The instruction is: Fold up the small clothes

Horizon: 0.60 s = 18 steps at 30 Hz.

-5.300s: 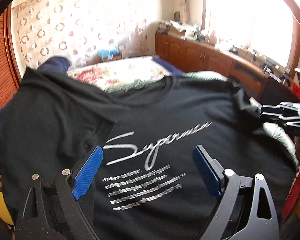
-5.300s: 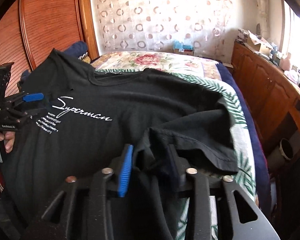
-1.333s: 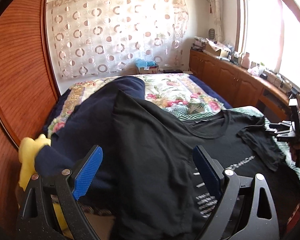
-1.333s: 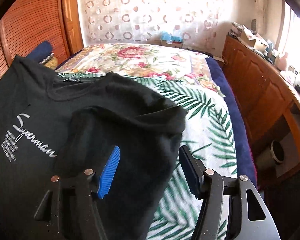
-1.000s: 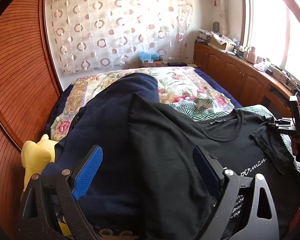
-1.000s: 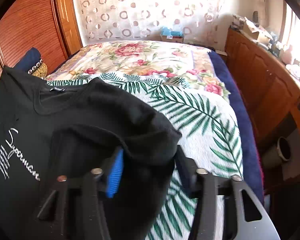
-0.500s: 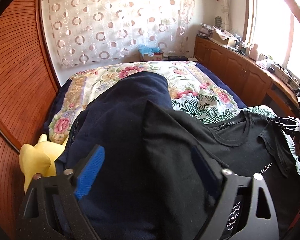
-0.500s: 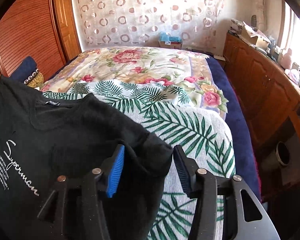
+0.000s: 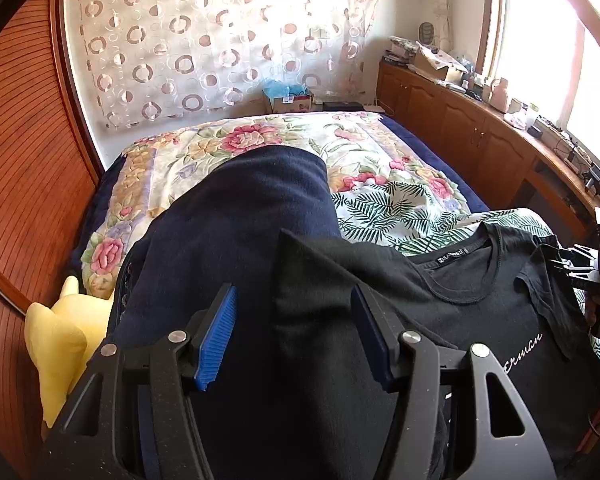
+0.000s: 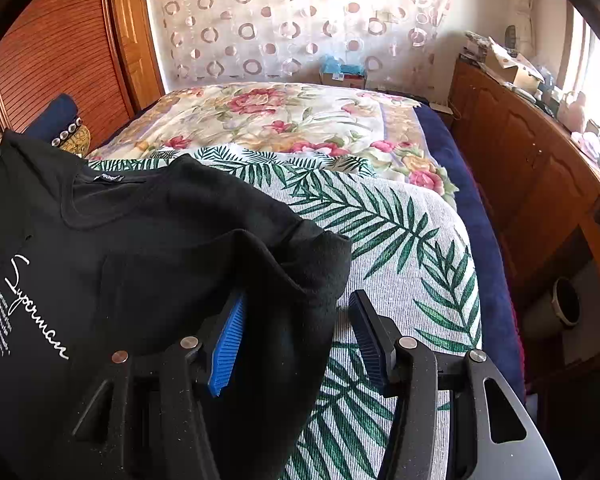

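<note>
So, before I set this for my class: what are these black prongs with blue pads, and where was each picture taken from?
A person holds one pincer tool in each hand; a camera on each looks along its prongs. One picture is from the left tool, the other from the right tool. A black T-shirt lies on the bed, partly over a navy garment. Both tools straddle T-shirt folds without clamping: the left has just been closing, the right opening.

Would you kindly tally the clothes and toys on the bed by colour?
Black: 1, the T-shirt
Navy: 1, the garment
Yellow: 1, the plush toy
Total: 3
</note>
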Tool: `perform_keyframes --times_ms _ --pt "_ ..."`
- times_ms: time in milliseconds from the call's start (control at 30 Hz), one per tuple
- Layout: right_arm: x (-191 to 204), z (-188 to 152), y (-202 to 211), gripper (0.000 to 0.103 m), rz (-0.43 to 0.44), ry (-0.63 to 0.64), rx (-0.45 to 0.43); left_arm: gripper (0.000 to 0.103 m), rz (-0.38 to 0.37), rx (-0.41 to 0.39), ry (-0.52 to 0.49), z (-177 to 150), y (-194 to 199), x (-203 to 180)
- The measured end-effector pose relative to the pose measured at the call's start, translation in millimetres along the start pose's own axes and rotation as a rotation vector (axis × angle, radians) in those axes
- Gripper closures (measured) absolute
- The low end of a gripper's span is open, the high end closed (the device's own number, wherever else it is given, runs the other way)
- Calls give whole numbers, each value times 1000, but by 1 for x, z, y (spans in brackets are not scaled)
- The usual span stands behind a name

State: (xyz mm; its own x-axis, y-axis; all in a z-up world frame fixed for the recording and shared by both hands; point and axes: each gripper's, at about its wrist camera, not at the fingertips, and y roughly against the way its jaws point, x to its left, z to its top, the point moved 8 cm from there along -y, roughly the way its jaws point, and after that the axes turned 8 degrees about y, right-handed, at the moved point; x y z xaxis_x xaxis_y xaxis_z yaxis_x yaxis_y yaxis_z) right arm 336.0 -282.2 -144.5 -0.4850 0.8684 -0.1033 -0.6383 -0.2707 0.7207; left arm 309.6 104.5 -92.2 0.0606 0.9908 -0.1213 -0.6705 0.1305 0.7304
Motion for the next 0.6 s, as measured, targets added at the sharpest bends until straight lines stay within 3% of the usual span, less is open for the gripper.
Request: perform_keyframes --times_ms 400,467,533,600 --pt "-2 0 -3 47 -8 6 2 56 -9 8 -19 8 -8 -2" --pt "-2 0 -3 47 -9 7 2 69 -19 10 -34 8 -9 -4" --pt "-2 0 -3 47 -10 8 2 95 -37 8 -54 8 -8 -11" --pt "-2 0 -3 47 -11 8 2 96 -55 -10 -67 7 -3 -18"
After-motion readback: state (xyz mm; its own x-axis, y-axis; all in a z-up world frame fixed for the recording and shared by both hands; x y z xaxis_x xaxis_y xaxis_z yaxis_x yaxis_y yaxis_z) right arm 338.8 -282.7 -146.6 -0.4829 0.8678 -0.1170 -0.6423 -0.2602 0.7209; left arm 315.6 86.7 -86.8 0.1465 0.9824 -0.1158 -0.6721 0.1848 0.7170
